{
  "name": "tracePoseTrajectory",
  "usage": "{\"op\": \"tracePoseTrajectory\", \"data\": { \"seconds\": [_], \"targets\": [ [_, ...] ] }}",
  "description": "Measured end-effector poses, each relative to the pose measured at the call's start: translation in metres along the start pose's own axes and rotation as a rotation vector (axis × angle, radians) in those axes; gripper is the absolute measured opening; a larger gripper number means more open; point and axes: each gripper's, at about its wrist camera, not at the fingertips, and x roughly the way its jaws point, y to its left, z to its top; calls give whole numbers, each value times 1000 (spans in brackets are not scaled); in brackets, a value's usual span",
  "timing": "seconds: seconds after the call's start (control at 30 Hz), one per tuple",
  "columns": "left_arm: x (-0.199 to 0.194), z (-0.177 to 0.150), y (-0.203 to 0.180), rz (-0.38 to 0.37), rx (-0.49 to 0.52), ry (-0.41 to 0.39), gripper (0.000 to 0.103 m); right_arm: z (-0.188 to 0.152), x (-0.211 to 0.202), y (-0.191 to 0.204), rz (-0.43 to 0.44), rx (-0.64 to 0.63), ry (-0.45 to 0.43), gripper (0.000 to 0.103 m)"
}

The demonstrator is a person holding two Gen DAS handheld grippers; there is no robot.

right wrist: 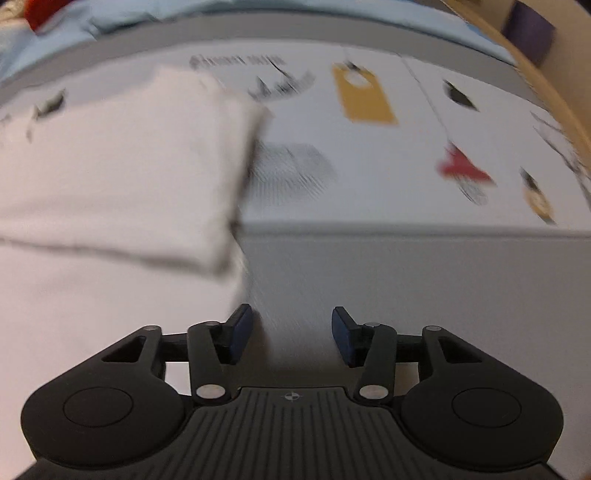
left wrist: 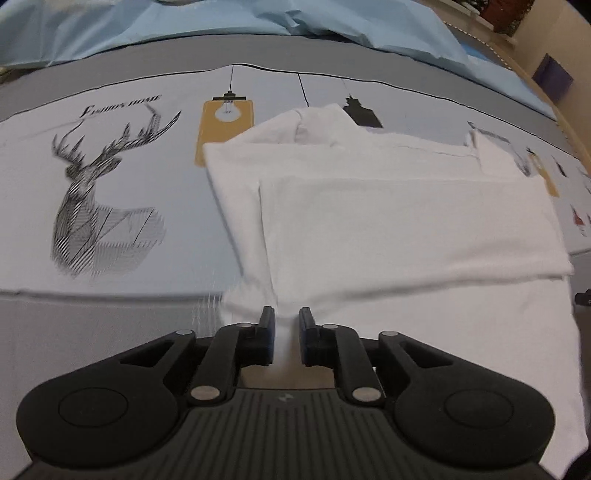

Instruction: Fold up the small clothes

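Observation:
A white garment point(left wrist: 388, 221) lies partly folded on the printed bed cover, with one flap laid across its upper half. My left gripper point(left wrist: 287, 325) is shut on the garment's near left corner, with white cloth pinched between the pads. In the right wrist view the same white garment point(right wrist: 110, 166) fills the left half, blurred. My right gripper point(right wrist: 291, 326) is open and empty, just right of the garment's right edge, over the grey band of the cover.
The bed cover point(left wrist: 110, 177) carries a deer print, yellow lamp tags and a red figure point(right wrist: 461, 168). A light blue sheet point(left wrist: 258, 22) is bunched at the far edge. A wooden bed frame point(right wrist: 546, 85) curves along the right side.

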Motion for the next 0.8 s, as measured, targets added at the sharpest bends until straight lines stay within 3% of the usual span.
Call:
{"op": "tracePoseTrajectory", "data": {
  "seconds": [0.07,0.17,0.3,0.53,0.67,0.8],
  "targets": [
    [-16,-17,4,2,4,31,30,-16,-13,-8,50,60,17,49],
    [-36,-48,11,-24,-22,77,31,-42,-39,-15,172,140,11,49],
    [-55,-106,16,-97,-51,152,31,-73,-63,-3,251,123,26,49],
    [-70,-186,23,-165,-119,205,32,-131,-75,15,226,-8,94,49],
    [-67,-203,25,-133,-145,221,33,-160,-69,14,194,-5,147,49],
    [-63,-207,19,-144,-146,241,32,-178,-76,21,177,-18,134,49]
  ]
}}
